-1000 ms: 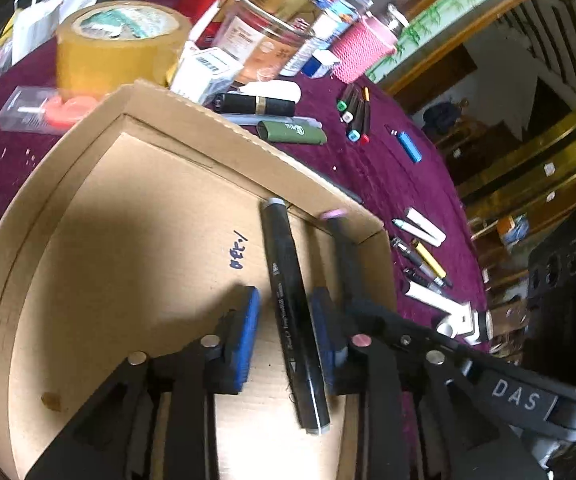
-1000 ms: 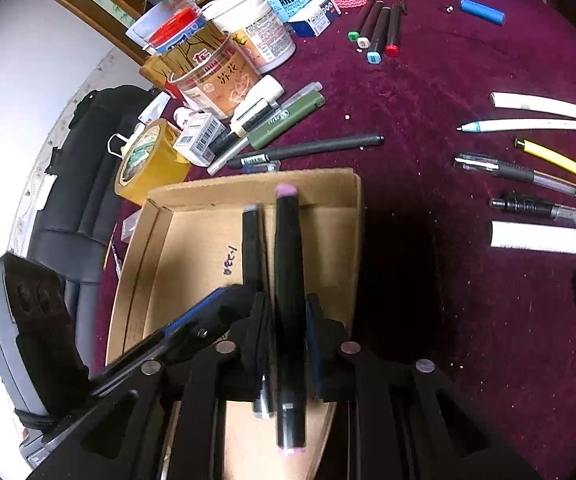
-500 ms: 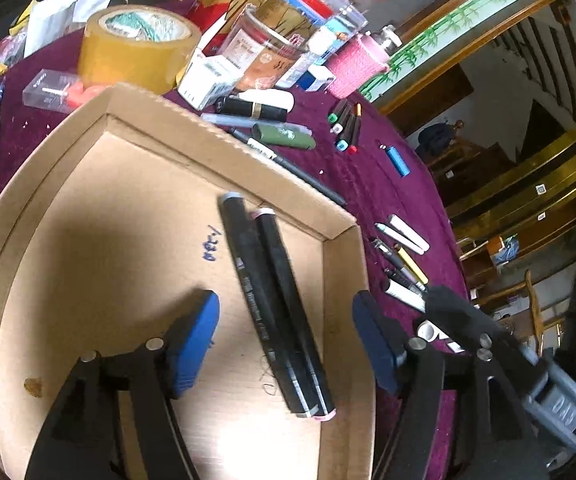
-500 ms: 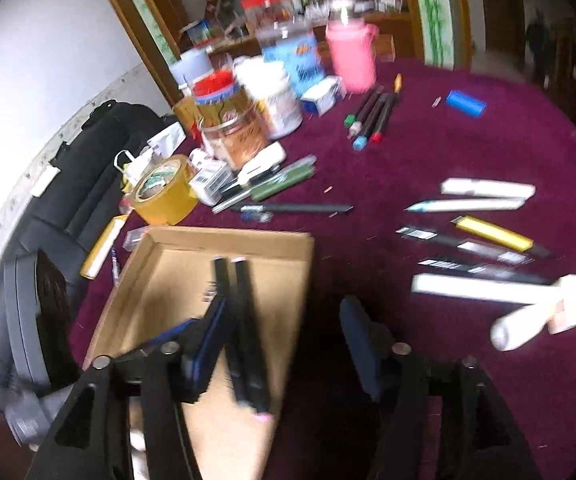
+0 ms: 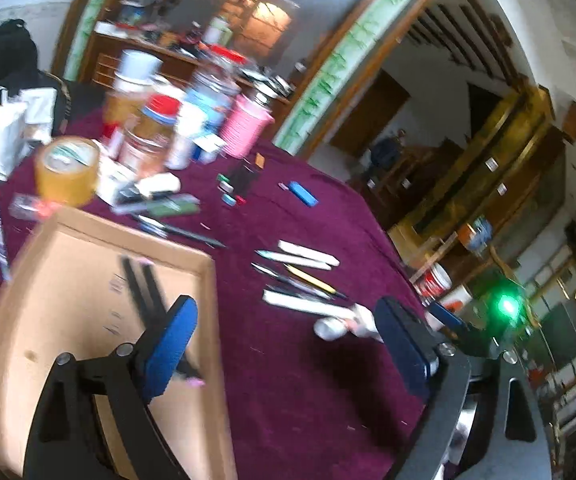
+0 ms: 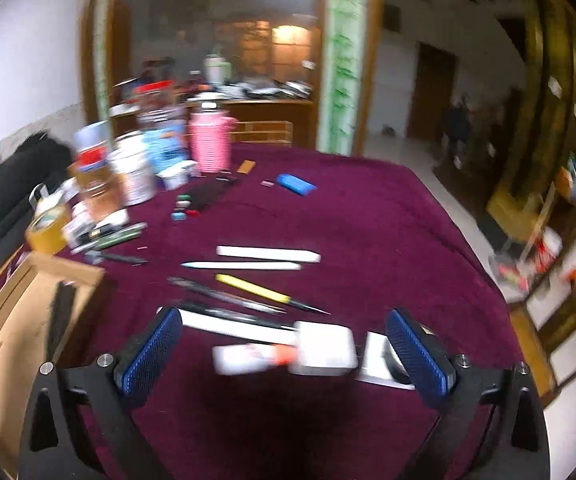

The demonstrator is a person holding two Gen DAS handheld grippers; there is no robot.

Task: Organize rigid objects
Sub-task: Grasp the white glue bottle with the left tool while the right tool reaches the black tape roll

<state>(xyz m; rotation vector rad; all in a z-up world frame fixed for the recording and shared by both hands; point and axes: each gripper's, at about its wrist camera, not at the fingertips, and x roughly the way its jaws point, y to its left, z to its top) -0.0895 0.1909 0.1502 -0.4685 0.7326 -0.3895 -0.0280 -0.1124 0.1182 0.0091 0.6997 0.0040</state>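
Both your grippers are spread wide and carry nothing. Two black markers (image 5: pixel 143 292) lie side by side in the cardboard box (image 5: pixel 47 320), to the left. Loose pens remain on the purple tablecloth (image 6: pixel 368 220). The right gripper (image 6: pixel 283 356) sits nearest these: the white tube (image 6: pixel 255 354) lies directly between its fingers, long axis crosswise to them, running pad to pad. Judgement: turn the wrist so the pads close across the tube's width, not its ends. Beyond it, the yellow pen (image 6: pixel 255 288) and two white sticks (image 6: pixel 267 253) also lie crosswise. The left gripper (image 5: pixel 288 344) hovers over the box edge, farther from them.
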